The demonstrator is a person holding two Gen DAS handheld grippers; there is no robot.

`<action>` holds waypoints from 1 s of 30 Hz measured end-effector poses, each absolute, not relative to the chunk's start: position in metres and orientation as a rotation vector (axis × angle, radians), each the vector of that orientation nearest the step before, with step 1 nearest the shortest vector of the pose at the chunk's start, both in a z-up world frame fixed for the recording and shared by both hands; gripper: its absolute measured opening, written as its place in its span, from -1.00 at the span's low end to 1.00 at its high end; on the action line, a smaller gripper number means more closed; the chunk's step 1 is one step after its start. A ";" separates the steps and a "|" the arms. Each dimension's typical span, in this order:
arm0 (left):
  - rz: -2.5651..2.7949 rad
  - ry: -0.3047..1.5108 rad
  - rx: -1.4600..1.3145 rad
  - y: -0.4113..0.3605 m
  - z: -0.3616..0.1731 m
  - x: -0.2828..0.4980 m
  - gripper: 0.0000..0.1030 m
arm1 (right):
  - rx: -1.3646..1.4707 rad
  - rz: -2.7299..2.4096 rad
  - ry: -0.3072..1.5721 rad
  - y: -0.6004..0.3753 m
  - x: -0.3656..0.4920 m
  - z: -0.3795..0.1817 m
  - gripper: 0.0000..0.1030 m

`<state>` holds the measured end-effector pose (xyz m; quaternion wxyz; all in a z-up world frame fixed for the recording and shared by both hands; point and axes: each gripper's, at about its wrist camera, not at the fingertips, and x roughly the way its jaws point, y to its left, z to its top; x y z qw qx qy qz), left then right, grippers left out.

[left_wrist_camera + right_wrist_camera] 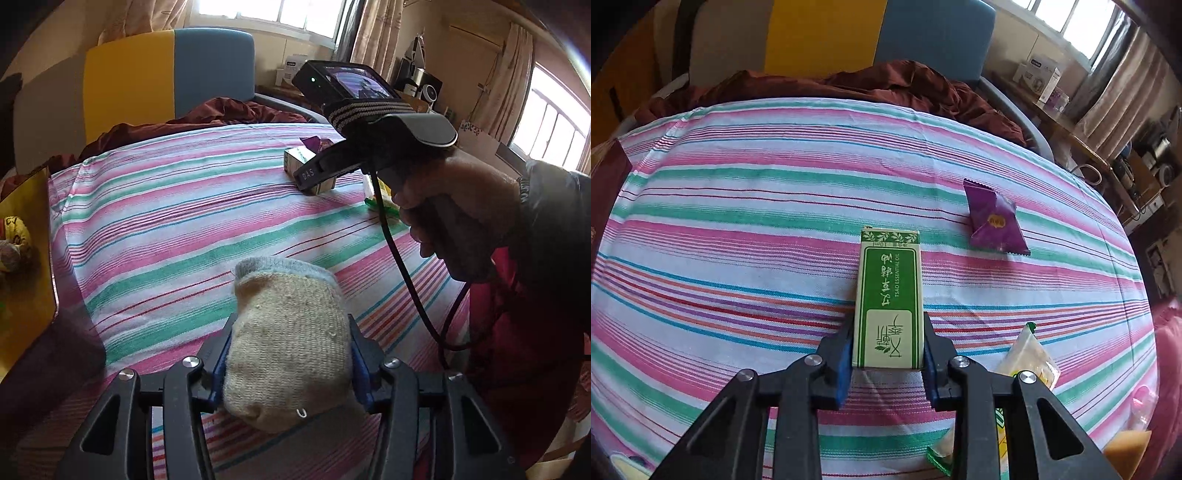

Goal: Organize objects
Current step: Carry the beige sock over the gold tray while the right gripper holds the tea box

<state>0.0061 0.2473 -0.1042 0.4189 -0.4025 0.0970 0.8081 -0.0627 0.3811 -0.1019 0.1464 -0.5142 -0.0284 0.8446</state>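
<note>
My left tongs (291, 354) are partly open, their blue pads pressed against both sides of a rolled cream sock (288, 343) with a grey cuff. The sock sticks forward out of the jaws, above the near part of the striped bedsheet (166, 221).

My right tongs (888, 354) are closed as narrow as they go on a green and white box (888, 295). The pads clamp the sides of its near end, and the rest of the box reaches out ahead over the middle of the sheet. From the left camera I see my right hand (458, 218) wrapped around the handle of those tongs, toward the sheet's right edge, with a black cable (402, 273) hanging down from it.

A purple snack packet (993, 221) lies flat on the sheet beyond the box and to its right, well apart from it. A clear packet with a green edge (1030, 354) lies near the sheet's right edge, just beside my right tongs. A dark red blanket (886, 85) is bunched along the far edge of the sheet.
</note>
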 end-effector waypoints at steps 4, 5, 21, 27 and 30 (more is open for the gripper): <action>2.073 0.199 -0.975 0.232 -0.079 0.008 0.02 | -1.474 2.435 -0.108 0.377 -0.060 -0.102 -0.40; 2.089 0.185 -0.962 0.226 -0.071 0.008 0.02 | -1.471 2.434 -0.118 0.377 -0.060 -0.101 -0.40; 2.555 0.112 -0.890 0.117 0.003 -0.025 0.02 | -1.457 2.429 -0.214 0.370 -0.061 -0.101 -0.40; 2.645 0.112 -0.894 0.091 0.002 -0.037 0.02 | -1.449 2.423 -0.248 0.367 -0.061 -0.102 -0.39; 2.666 0.110 -0.916 0.083 -0.001 -0.046 0.02 | -1.447 2.422 -0.255 0.366 -0.061 -0.101 -0.39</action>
